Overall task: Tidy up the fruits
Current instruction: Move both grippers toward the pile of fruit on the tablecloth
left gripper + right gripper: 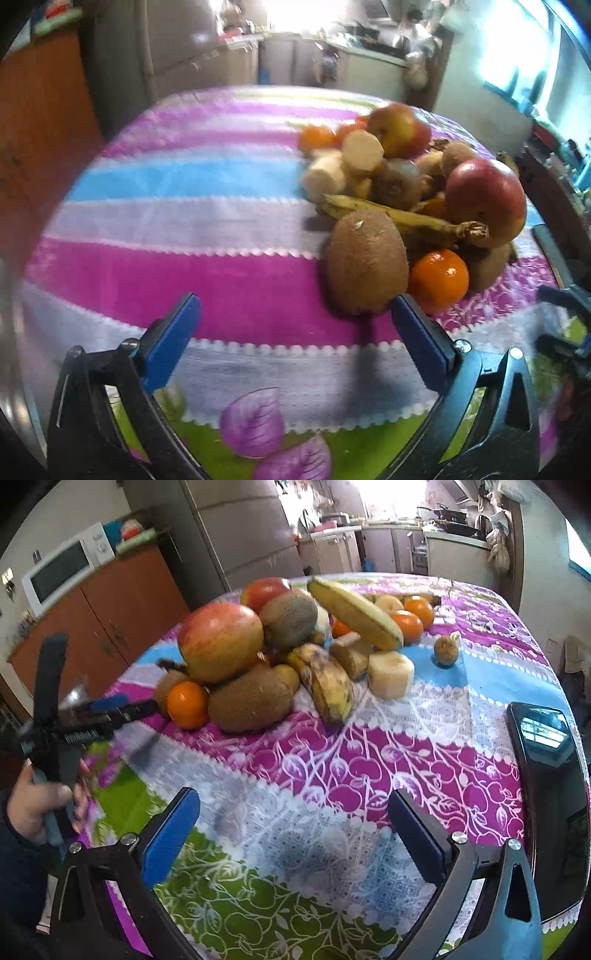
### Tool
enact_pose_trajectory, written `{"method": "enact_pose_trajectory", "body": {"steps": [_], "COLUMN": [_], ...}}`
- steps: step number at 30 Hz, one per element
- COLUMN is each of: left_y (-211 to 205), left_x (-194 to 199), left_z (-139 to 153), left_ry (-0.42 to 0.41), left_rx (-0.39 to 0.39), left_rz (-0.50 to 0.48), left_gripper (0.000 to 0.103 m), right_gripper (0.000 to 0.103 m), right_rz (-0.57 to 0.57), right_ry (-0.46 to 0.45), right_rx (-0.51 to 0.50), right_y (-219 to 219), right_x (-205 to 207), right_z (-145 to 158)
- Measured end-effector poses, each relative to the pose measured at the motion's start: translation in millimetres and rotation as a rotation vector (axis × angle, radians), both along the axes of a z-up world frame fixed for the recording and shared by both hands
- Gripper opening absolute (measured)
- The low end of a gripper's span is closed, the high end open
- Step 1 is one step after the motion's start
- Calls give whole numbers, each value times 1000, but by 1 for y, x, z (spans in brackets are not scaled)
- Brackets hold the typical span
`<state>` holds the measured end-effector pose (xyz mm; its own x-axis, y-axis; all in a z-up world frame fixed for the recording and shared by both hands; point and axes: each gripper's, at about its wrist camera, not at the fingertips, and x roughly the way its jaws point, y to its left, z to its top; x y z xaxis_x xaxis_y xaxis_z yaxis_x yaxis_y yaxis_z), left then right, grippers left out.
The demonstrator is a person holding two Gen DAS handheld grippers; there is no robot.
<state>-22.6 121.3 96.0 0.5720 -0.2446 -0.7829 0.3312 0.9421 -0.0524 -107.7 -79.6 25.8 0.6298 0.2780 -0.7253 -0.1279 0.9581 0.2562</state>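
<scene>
A heap of fruit lies on the striped tablecloth (184,229). In the left wrist view the nearest piece is a kiwi (365,262), with an orange (437,280) beside it, a banana (406,218) behind and a red apple (485,199) on top. My left gripper (291,332) is open, its right pad almost at the kiwi. In the right wrist view the pile shows a big apple (221,640), a kiwi (251,703), an orange (187,704), a spotted banana (328,683) and a yellow banana (354,613). My right gripper (293,823) is open over bare cloth.
A black phone (546,775) lies at the table's right edge. A small kiwi (446,650) sits alone right of the pile. A hand (37,801) holds the left gripper (85,723) at the left. Wooden cabinets (110,627) and a fridge stand behind the table.
</scene>
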Motion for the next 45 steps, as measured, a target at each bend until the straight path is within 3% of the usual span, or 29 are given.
{"method": "enact_pose_trajectory", "body": {"steps": [5, 7, 11, 14, 22, 25, 30, 31, 33, 34, 39, 45], "left_y": [-25, -40, -61, -64, -72, -71, -73, -72, -70, -69, -68, -68], "left_x": [-33, -41, -36, -27, -21, -18, -26, -28, -31, -30, -17, -16], "left_z": [20, 24, 18, 15, 8, 7, 8, 10, 12, 12, 7, 5], "left_ry": [-30, -69, -38, -32, -47, -51, -73, -74, -87, -87, -72, -64], "left_rx": [-135, -113, -103, -93, -42, -44, -40, -47, -45, -46, -46, -39], "left_rz": [-205, -303, -428, -423, -433, -432, -456, -459, -463, -460, -438, -479], "left_gripper": [101, 95, 74, 66, 66, 66, 68, 67, 51, 49, 53, 62], "right_gripper": [94, 94, 94, 94, 93, 89, 75, 74, 74, 74, 74, 74], "right_rz": [-8, -21, -29, -29, -37, -45, -53, -56, -61, -63, -54, -30], "right_ry": [-87, -116, -125, -119, -127, -142, -137, -133, -132, -131, -117, -105], "right_rx": [-2, -11, 11, 13, 20, -1, -74, -82, -93, -96, -76, -83], "right_y": [-11, -17, -20, -20, -25, -32, -48, -52, -56, -58, -52, -46], "right_x": [-11, -13, -12, -12, -11, -12, -9, -9, -8, -7, 1, 9], "right_z": [24, 32, 33, 28, 26, 33, 44, 46, 48, 48, 42, 36]}}
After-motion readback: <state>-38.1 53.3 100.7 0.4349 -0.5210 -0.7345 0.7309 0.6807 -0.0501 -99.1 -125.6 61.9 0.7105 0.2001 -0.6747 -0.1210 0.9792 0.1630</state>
